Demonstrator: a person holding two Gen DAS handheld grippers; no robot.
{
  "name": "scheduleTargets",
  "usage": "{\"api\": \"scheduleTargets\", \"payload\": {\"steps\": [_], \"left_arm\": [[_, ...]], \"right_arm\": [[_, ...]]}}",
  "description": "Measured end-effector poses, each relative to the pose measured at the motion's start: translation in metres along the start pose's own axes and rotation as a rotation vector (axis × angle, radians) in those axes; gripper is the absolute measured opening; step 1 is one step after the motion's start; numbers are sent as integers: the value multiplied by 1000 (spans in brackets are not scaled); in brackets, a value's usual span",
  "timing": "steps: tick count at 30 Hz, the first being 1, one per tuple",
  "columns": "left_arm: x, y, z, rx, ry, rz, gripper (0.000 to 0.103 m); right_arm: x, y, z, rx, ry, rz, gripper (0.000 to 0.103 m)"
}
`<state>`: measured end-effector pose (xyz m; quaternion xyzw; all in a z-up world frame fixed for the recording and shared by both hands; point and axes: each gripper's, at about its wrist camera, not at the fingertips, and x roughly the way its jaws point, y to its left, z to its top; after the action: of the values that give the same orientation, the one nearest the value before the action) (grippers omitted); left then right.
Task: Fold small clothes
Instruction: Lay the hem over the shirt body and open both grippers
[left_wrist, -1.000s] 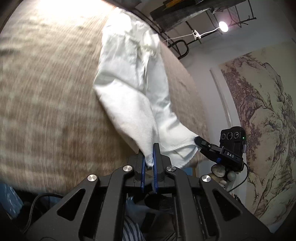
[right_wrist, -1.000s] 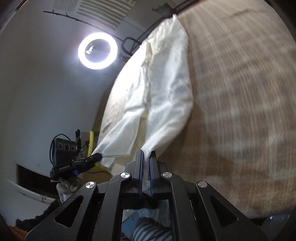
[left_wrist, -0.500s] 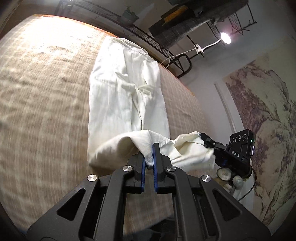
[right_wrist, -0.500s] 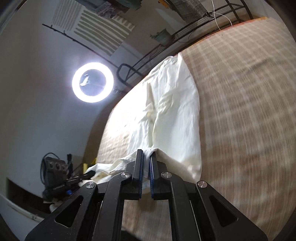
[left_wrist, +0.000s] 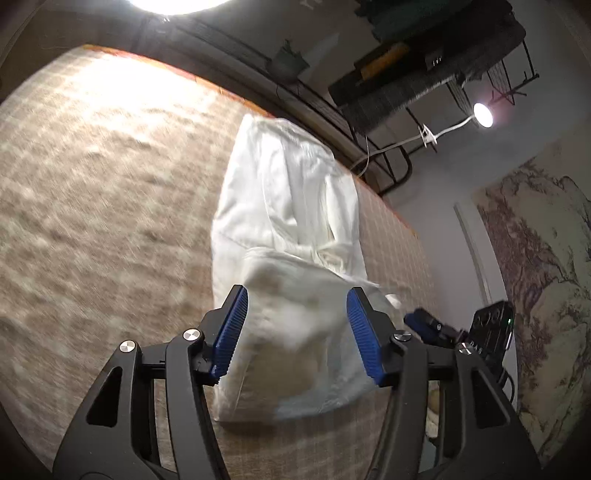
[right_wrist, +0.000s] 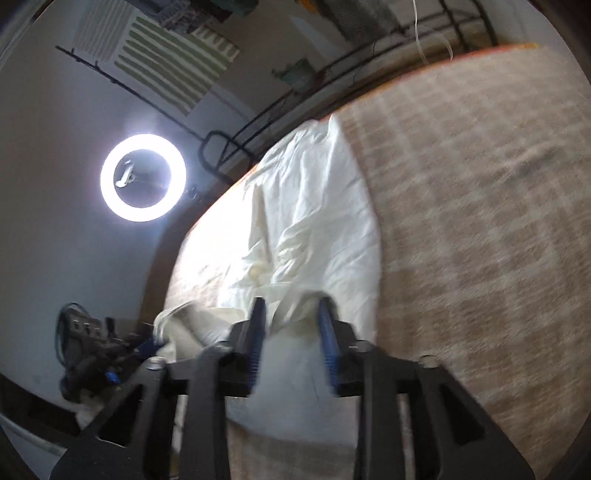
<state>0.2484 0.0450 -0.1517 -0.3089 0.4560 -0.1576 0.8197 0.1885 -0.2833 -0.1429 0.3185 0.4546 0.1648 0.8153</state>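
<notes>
A white garment (left_wrist: 291, 206) lies lengthwise on the beige checked table (left_wrist: 92, 192), its near end folded back over itself (left_wrist: 295, 332). My left gripper (left_wrist: 297, 306) is open, its blue pads to either side of the folded end and holding nothing. In the right wrist view the same garment (right_wrist: 317, 206) lies ahead, and my right gripper (right_wrist: 291, 314) is open just above its folded near end. The right gripper also shows at the left wrist view's right edge (left_wrist: 424, 325).
A black metal rack (left_wrist: 424, 74) with a clip lamp (left_wrist: 483, 115) stands beyond the table's far edge. A ring light (right_wrist: 143, 177) shines at the left in the right wrist view. A painted wall panel (left_wrist: 546, 266) is on the right.
Both grippers carried the garment's near end forward over the rest, then opened and let go. The folded end now lies on the garment.
</notes>
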Motion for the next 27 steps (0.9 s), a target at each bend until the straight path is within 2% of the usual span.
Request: {"api": "scheduleTargets", "payload": {"steps": [4,8,14,15,16,17,18,20,22,24,27], "left_arm": [[-3,11,-5,0,7,12,57],[16,20,-22,12,80,51,57],[44,21,-36,55,108,96,57],[46,18,-37,75,103,105,54],[48,17,-37,94,100,104,25],[52,15,-38,108,120,100,6],[52,13,-38,111,129,88,0],[46,10,-38,132,96,57,0],[45,8,-37,174,77,103,0],[50,17,-36,155,84,135,0],[51,33,-31,91,87,145,0]], "right_arm": [[-3,-9,-5,-18,22,-19,35],[-1,-11,-13,-58,57,-45,35],[20,-6,-24,-134,113,-127,35],[23,-5,-24,-135,116,-130,35],[27,-5,-24,-133,118,-135,25],[29,-4,-23,-136,114,-132,16],[31,-2,-23,-149,112,-129,11],[28,8,-22,-192,92,-102,9],[25,15,-22,-231,79,-71,8],[28,14,-22,-254,82,-94,8],[41,-2,-23,-228,109,-161,8]]}}
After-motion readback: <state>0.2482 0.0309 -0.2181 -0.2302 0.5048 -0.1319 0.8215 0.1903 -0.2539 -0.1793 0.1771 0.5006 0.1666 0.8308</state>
